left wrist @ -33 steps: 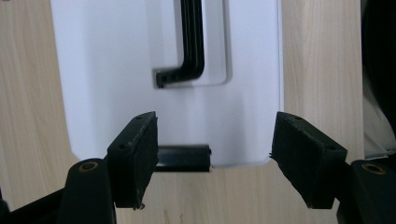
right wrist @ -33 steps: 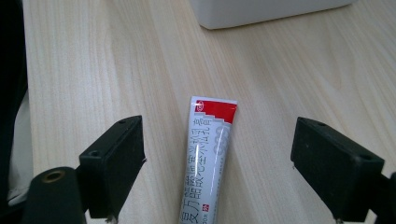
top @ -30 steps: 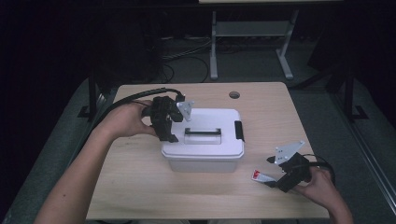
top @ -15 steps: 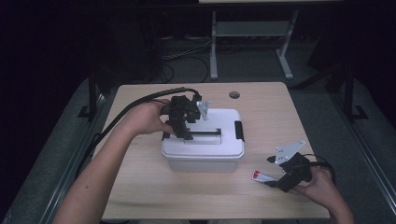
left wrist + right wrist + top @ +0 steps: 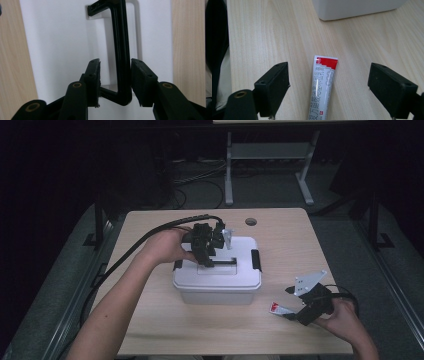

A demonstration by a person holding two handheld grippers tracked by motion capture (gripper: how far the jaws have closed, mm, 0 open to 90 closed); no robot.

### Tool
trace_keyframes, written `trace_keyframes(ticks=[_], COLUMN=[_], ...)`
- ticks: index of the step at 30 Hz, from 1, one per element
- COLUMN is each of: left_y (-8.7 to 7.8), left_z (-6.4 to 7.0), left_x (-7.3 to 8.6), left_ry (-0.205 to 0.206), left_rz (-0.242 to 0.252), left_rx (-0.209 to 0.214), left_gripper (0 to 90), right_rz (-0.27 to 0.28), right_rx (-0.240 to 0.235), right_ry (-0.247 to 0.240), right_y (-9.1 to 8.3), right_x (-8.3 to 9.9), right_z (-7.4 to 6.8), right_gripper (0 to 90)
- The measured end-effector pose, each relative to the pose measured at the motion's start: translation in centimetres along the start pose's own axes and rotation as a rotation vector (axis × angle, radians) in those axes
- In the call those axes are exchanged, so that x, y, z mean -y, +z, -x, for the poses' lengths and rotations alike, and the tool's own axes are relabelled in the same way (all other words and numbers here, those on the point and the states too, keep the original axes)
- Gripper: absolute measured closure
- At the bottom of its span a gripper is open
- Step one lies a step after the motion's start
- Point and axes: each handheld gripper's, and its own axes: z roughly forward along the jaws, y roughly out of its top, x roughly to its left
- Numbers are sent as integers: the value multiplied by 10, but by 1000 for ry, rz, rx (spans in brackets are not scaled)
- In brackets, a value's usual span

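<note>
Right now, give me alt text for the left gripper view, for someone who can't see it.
Two black jaws of the left gripper straddle the black handle lying in a recess on the white box lid, open and not yet clamped. Light wooden table shows at both sides.

Black two-jaw tongs (image 5: 209, 251) with brass-coloured pivot pins, thick black cables, grey three-cornered plate; bare forearms.

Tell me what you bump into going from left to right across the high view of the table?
Left gripper over the black handle → white plastic storage box with black side latches → white and red ointment tube lying flat → right gripper with its grey three-cornered plate.
</note>
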Motion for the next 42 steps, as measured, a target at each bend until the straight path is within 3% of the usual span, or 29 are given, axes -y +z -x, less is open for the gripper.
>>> trace_keyframes(ticks=[4,6,7,14,25,42], left_y=[1,-2,-5,-5,-2,-2], left_z=[-3,-4,-5,-10,-24,-34], left_x=[-1,-2,-2,-5,-17,-13], left_ry=[-10,-3,-1,-9,-16,-55], left_rz=[-5,-2,7,-5,-29,-19], left_rx=[13,5,-19,-27,27,62], left_gripper=[626,658,674,739,807,841], right_rz=[1,-3,-5,-3,-6,-4], right_rx=[1,1,1,5,7,5], right_ry=[-2,-9,-9,-8,-14,-11], right_y=[0,1,1,0,-1,-1], right_x=[0,-1,-2,-2,-2,-2], right_z=[0,0,0,-1,-1,-1], right_gripper=[169,169,169,169,169,169])
